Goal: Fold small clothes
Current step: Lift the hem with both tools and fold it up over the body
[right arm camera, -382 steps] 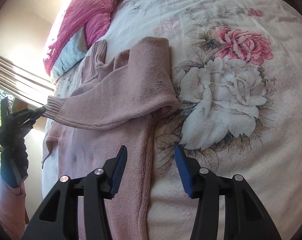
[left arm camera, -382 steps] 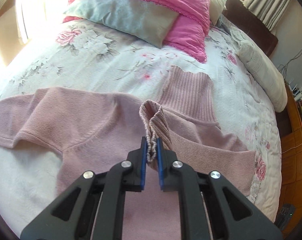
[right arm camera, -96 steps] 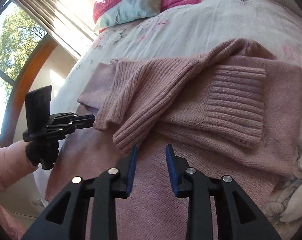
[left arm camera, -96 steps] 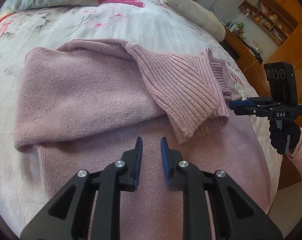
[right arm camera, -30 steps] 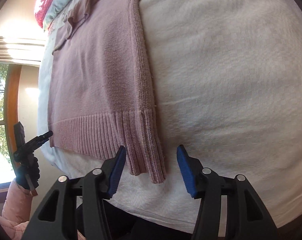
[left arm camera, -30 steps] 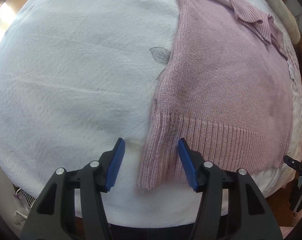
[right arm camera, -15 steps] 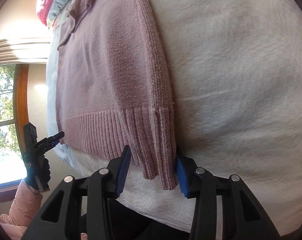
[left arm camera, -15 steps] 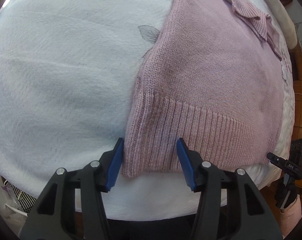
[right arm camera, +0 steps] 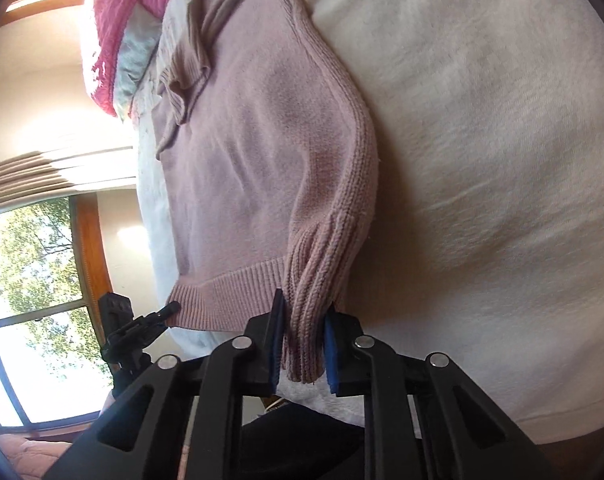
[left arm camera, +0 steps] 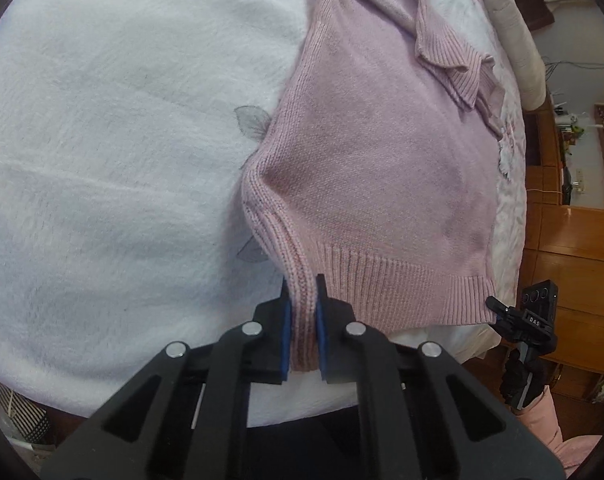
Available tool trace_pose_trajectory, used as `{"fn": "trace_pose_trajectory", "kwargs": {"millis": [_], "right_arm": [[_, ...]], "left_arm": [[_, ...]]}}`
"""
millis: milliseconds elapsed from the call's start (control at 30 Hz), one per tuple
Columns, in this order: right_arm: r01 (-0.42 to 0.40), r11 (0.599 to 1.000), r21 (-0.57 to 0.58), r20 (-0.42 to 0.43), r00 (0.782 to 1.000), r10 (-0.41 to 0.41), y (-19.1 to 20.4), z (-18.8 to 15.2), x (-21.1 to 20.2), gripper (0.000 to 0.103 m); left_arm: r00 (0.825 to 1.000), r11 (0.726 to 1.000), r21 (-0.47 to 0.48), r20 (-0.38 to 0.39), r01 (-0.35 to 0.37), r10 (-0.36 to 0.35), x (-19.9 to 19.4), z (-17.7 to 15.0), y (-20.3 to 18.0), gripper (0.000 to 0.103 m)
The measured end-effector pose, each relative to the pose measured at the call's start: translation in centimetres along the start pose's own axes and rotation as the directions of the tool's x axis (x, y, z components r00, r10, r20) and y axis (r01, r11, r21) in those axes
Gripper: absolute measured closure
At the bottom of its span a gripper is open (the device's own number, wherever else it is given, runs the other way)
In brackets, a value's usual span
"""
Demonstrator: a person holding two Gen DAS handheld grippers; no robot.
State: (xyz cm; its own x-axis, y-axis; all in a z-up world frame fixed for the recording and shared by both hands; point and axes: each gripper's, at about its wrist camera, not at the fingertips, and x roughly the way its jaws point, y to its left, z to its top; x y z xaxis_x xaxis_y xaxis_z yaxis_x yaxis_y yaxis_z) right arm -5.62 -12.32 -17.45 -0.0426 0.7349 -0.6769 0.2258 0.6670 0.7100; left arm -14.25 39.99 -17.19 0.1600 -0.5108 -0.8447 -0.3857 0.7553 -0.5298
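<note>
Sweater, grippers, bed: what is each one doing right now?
Sweater: flat on the bed, sleeves folded in, both hem corners pinched and lifted.
Left gripper: jaws shut on the left hem corner.
Right gripper: jaws shut on the right hem corner.
Bed: covered with a white blanket.

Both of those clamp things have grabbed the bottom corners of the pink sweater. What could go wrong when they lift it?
The sleeves lie loosely folded across the sweater; lifting the hem could spill them and undo that fold. The left gripper and the right gripper each pinch only a bunched bit of ribbing, so a corner might slip out. The hem sits at the bed edge, so a dropped corner may slide off.
</note>
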Motion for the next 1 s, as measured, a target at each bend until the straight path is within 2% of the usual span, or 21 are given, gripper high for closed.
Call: {"fn": "trace_pose_trajectory", "kwargs": {"millis": [167, 333, 433, 633, 800, 933, 1000], "right_arm": [[-0.074, 0.997, 0.027, 0.080, 0.994, 0.071, 2.4, 2.9, -2.3, 0.086], [-0.055, 0.998, 0.025, 0.123, 0.991, 0.051, 4.1, 7.5, -2.9, 0.087], [-0.040, 0.999, 0.029, 0.127, 0.991, 0.036, 4.5, 10.5, -2.5, 0.087], [-0.024, 0.998, 0.065, 0.133, 0.991, 0.015, 3.9, 16.1, -0.4, 0.087], [0.004, 0.996, 0.089, 0.113, 0.994, -0.014, 2.5, 18.6, 1.2, 0.087], [-0.003, 0.996, 0.084, 0.100, 0.995, -0.005, 2.0, 19.1, 1.4, 0.081], [-0.016, 0.997, 0.080, 0.104, 0.995, 0.007, 1.9, 18.9, 0.9, 0.073]], "left_arm": [[0.997, 0.997, 0.059, 0.054, 0.048, -0.052, -2.3, 2.7, -3.5, 0.095], [0.994, 0.996, 0.075, 0.098, 0.044, -0.051, -1.3, 6.9, -6.0, 0.095], [0.992, 0.997, 0.067, 0.117, 0.033, -0.041, -0.8, 9.2, -5.6, 0.095], [0.991, 1.000, -0.013, 0.135, 0.007, -0.005, 1.9, 14.3, -4.1, 0.094], [0.994, 0.998, -0.061, 0.111, 0.008, -0.001, 4.3, 17.0, -3.4, 0.091], [0.991, 0.984, -0.147, 0.104, 0.099, -0.084, 4.3, 17.6, -2.1, 0.090], [0.986, 0.975, -0.172, 0.109, 0.143, -0.125, 3.6, 17.2, -1.7, 0.089]]}}
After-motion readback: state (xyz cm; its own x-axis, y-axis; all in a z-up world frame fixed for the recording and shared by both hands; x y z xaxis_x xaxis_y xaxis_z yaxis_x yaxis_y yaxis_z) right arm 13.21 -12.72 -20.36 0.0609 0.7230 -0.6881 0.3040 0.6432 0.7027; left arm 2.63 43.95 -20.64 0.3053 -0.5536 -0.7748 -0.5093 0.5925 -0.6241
